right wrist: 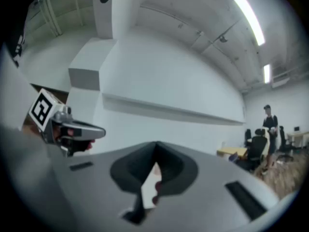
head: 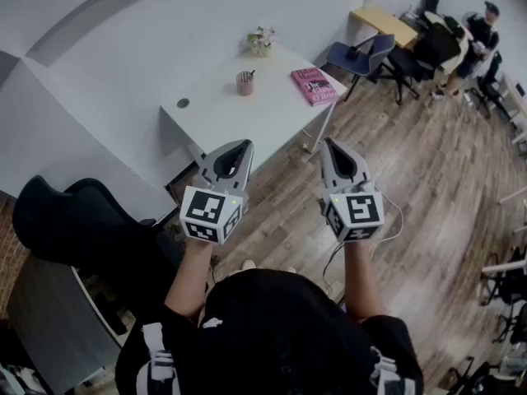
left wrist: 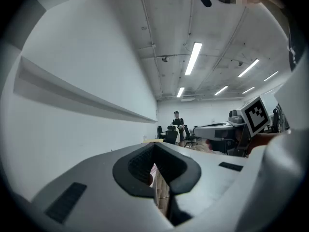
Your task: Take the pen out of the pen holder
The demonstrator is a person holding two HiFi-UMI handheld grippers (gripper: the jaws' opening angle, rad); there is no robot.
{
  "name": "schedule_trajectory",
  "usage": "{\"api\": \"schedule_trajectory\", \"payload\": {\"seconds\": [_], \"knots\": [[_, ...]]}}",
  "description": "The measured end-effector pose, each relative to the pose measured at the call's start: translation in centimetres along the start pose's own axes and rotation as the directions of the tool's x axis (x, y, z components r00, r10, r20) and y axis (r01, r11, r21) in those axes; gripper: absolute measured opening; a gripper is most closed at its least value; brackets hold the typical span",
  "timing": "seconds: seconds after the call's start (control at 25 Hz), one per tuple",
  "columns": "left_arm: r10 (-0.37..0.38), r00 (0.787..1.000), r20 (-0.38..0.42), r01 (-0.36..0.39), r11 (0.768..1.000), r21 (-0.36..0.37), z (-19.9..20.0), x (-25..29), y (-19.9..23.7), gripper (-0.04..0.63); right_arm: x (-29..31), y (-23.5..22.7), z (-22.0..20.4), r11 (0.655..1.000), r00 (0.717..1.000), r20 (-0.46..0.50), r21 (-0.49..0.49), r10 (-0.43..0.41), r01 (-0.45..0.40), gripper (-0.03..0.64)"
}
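A small pinkish pen holder [head: 245, 83] stands on the white table [head: 272, 118] in the head view, with a dark pen [head: 250, 74] sticking out of its top. Both grippers hang in the air short of the table's near edge, well apart from the holder. My left gripper [head: 244, 144] is shut with nothing between its jaws, and its tips meet in the left gripper view [left wrist: 154, 147]. My right gripper [head: 328, 141] is shut and holds nothing too, its closed tips showing in the right gripper view [right wrist: 157, 145]. Neither gripper view shows the holder clearly.
On the table lie a pink book [head: 314, 85] at the right end and a small flower pot [head: 261, 41] at the back. A black chair [head: 74, 220] stands at my left, a blue chair [head: 362, 56] beyond the table. People sit at a far desk [head: 383, 23].
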State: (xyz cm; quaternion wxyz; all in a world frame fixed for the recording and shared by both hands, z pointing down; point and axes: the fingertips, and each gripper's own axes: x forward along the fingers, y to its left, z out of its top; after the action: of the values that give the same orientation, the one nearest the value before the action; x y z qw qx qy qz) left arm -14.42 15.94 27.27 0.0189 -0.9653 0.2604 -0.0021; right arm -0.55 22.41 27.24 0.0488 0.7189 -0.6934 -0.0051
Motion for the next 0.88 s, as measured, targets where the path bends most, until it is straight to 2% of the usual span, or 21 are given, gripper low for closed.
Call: {"api": "schedule_trajectory", "payload": {"seconds": [0.12,0.24,0.52,0.88], "knots": [[0.003,1.0,0.005,-0.003,1.0,0.0,0.0,0.2,0.2,0.02,0.5,0.0,0.4,1.0,0.999,0.042,-0.003,0.013,-0.013,0.034],[0.005,1.0,0.003,-0.005,1.0,0.002,0.0,0.3,0.1,0.02,0.5,-0.2,0.7,0.999,0.999,0.037,0.034,0.016,-0.017,0.034],[0.022,0.999,-0.025,-0.022,1.0,0.009,-0.9,0.4,-1.1,0.02,0.1,-1.1,-0.6,0.999,0.999,0.026,0.025,0.034,-0.034,0.034],[0.06,0.996,-0.059,-0.06,0.998,0.012,-2.0,1.1,-4.9,0.02,-1.7,-3.5,-2.5,0.993,0.995,0.014,0.065,0.094,-0.095,0.034]]}}
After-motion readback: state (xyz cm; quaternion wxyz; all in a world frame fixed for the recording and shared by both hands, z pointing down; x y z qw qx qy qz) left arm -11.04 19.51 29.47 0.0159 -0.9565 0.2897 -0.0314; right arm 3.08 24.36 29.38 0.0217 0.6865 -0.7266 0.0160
